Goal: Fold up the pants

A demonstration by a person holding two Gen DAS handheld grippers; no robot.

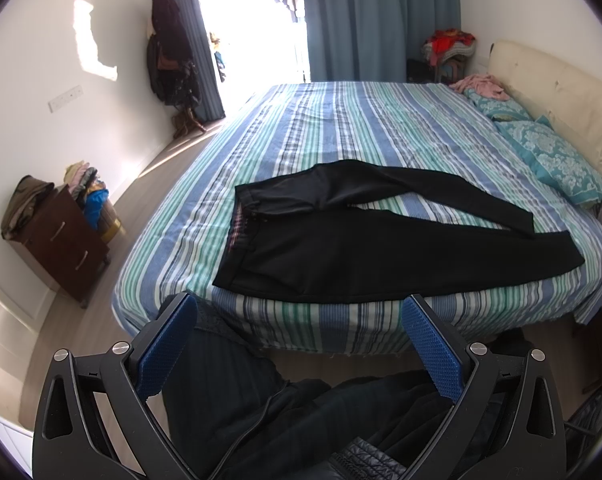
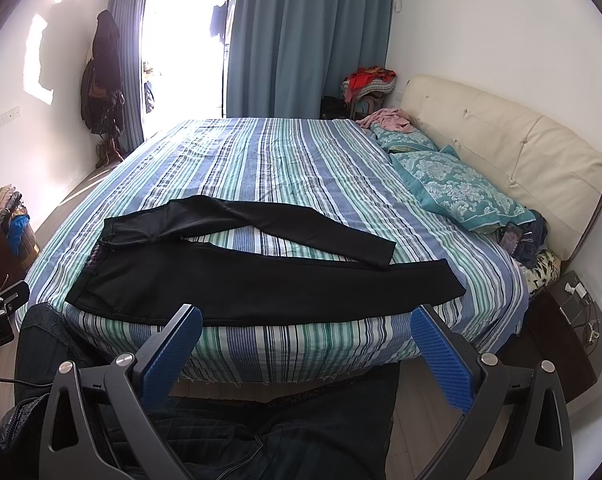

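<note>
Left wrist view shows the left hand-held gripper (image 1: 299,344) at the bottom of the frame with its two blue-padded fingers (image 1: 167,350) spread wide and nothing between them; it hangs short of the bed's near edge, above a dark quilted jacket (image 1: 261,412). In the centre of the frame the black pants (image 1: 341,256) lie flat on the striped bed sheet (image 1: 341,128), close to the near edge of the bed, waistband toward the left and both legs running to the right. The nearer leg lies straight along the edge, while the farther leg angles across so that its cuff meets the nearer leg at the right, leaving a wedge of sheet showing between them. Right wrist view shows the right hand-held gripper (image 2: 307,344) likewise spread apart and empty, low in the frame, with the pants (image 2: 261,284) across the middle and not touched by either tool. At the right of that frame teal patterned pillows (image 2: 457,188) rest against a cream padded headboard (image 2: 513,152), with a pink garment (image 2: 385,118) beyond them. Blue curtains (image 2: 309,40) hang at the top centre beside a bright glass door, and a coat rack (image 2: 103,80) loaded with dark clothes stands at the upper left. A brown dresser (image 1: 67,248) sits at the left edge of the left wrist view.
</note>
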